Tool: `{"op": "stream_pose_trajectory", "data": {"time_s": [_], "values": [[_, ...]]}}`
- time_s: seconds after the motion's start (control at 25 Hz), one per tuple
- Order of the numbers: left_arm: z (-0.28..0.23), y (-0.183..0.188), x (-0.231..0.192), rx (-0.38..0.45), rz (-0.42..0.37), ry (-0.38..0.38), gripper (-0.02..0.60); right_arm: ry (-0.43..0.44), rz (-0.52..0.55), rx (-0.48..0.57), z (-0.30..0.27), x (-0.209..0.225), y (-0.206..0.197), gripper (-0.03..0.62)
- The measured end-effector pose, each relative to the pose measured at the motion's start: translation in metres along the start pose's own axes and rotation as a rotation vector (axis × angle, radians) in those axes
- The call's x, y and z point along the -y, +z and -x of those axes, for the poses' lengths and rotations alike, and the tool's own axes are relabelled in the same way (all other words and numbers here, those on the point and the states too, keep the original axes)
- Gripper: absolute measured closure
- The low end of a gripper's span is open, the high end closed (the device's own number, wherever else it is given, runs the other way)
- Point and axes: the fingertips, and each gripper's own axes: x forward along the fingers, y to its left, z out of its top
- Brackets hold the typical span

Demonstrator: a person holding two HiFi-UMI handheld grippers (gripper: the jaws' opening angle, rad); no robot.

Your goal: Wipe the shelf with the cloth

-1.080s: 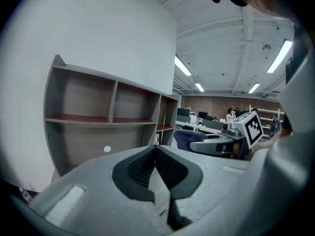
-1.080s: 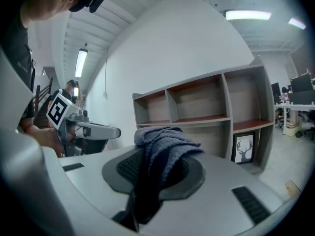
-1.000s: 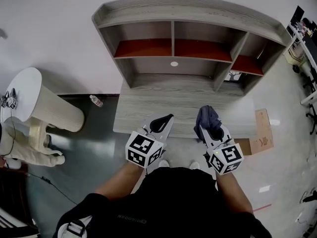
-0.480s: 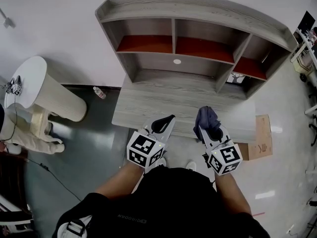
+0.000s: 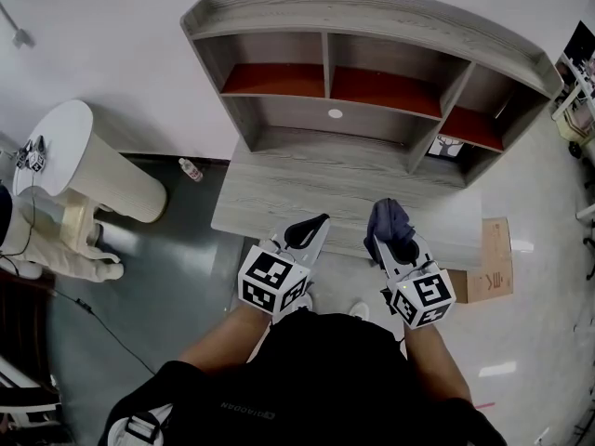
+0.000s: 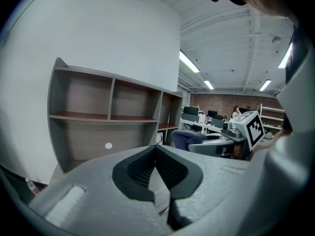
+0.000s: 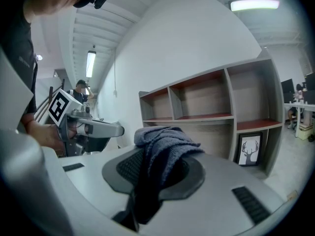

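A dark blue-grey cloth point(image 7: 165, 142), soft and bunched into folds, is pinched between the jaws of the right tool point(image 5: 391, 234), its crumpled top bulging out above them. Ahead stands the shelf point(image 5: 372, 111), a grey wood-grain unit with open compartments and reddish-brown boards, upright at the back of a matching desk point(image 5: 279, 198) against a white wall point(image 5: 102, 54). Cloth and shelf are apart.

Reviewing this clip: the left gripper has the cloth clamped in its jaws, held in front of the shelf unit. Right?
Wrong gripper. The right gripper has the cloth clamped in its jaws, held in front of the shelf unit; the right gripper view shows it. The left gripper is shut on nothing.
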Motion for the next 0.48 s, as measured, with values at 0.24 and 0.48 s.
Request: {"op": "stream_pose_trajectory", "data": {"time_s": [0.24,0.48], "values": [[-0.0003,0.0023,0.0011,0.001,-0.004,0.003,0.574,0.001,0.010,-0.003,0.0003,-0.0003,-0.0002,0.502],[-0.0009,0.0034,0.0020,0.001,-0.008,-0.002,0.574,-0.002,0.013,0.000,0.0012,0.0009,0.0011,0.503]]}}
